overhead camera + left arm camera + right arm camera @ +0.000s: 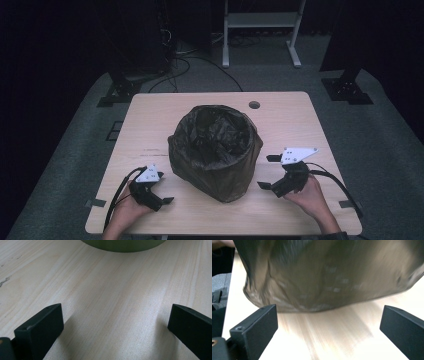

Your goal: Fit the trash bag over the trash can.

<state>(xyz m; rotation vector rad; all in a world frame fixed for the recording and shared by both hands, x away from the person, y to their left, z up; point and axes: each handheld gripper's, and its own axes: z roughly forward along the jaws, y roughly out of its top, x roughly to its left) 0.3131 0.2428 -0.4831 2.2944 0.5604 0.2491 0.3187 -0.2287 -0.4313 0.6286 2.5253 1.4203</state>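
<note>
Progress looks slight: the bag-lined bin [215,150] stands mid-frame on the table [150,110], its dark liner draped over the rim. My left gripper [159,192] and right gripper [269,172] flank it, jaws wide, holding nothing; any handling remains ahead.

Bagged bin [215,150] mid-table [150,112], left gripper [162,192] and right gripper [269,171] flanking it

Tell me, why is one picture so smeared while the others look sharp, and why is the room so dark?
Right gripper view: the bag-lined bin and table grain are streaked by motion blur, though its own jaws stay crisp. Left gripper view: sharp, evenly lit wood, soft shadows beside the jaws. High view: light falls on the table alone; the surroundings sink into near-black.
</note>
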